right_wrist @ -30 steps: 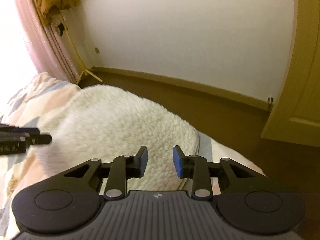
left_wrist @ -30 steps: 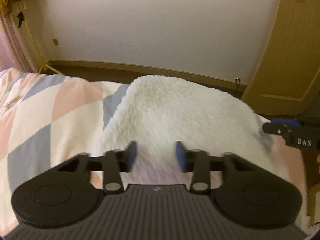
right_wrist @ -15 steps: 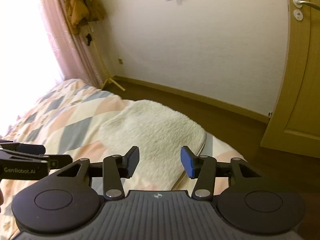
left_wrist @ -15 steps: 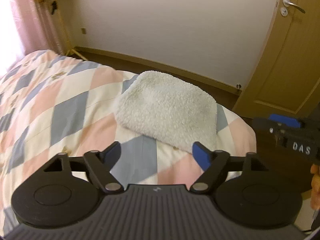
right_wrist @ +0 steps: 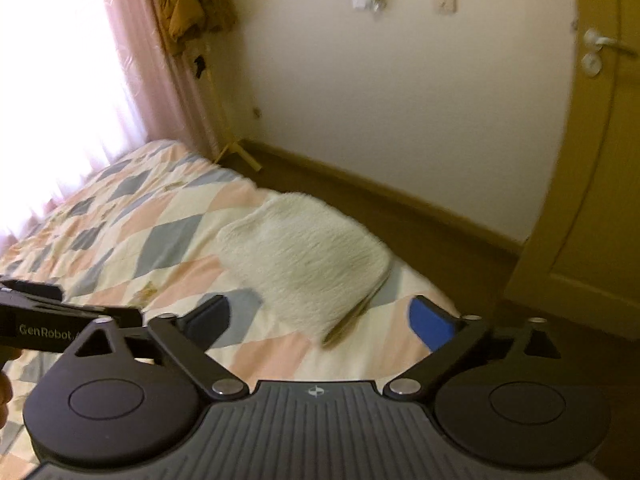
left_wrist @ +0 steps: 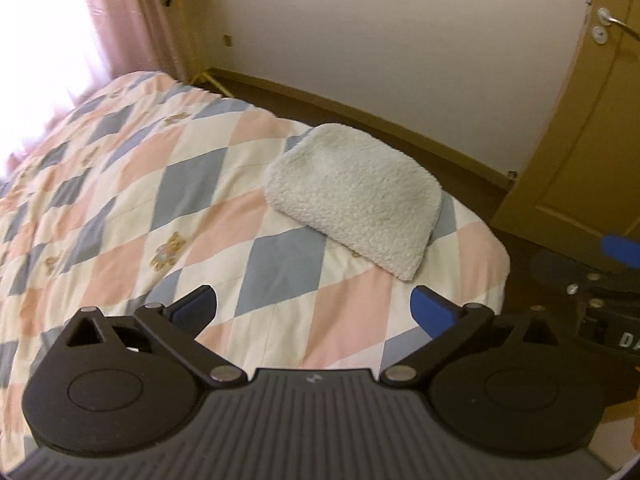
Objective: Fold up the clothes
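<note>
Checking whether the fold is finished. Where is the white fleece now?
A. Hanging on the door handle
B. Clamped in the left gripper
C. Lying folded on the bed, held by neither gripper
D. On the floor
C: the fleece lies folded on the bed, with the left gripper and right gripper both open and apart from it.

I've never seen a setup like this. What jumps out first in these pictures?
Probably the fluffy white fleece garment, folded into a compact bundle near the corner of the bed with the pastel diamond-patterned quilt. In front of it, the left hand-held gripper and right hand-held gripper hang above the bed, their jaws just opened wide with nothing between them.
</note>
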